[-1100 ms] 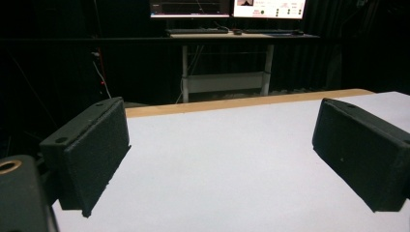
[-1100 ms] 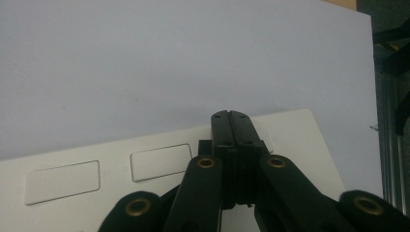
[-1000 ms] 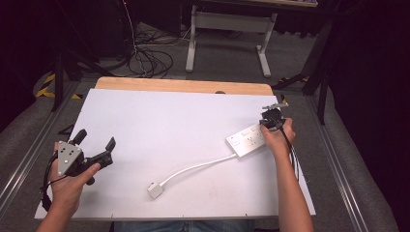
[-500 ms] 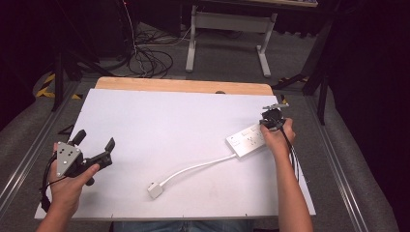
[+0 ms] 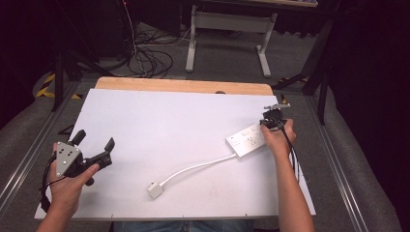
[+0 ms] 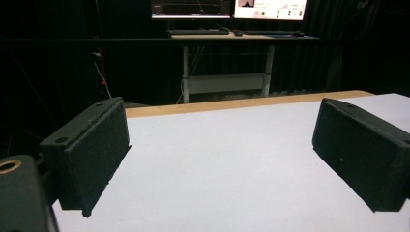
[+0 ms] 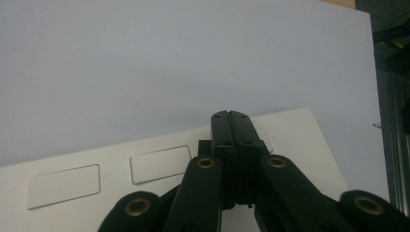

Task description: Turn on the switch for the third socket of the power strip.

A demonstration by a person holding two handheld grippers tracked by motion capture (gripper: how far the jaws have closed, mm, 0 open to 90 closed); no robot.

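Likely a lab or recording studio, black curtains all round, lit monitors [image 6: 229,8] on a far desk [image 6: 232,36], cables [image 5: 145,58] tangled on grey carpet, white-topped counter [image 5: 183,121]

White power strip [image 5: 248,140] flat at table's right, cord [image 5: 196,167] trailing to plug [image 5: 155,190]

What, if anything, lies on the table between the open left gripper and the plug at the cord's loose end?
Nothing visible: bare white table separates the left gripper from the plug.

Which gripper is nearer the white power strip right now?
Right. The right gripper, jaws shut, sits directly over the power strip at its far end. The left gripper, jaws open, is across the table.
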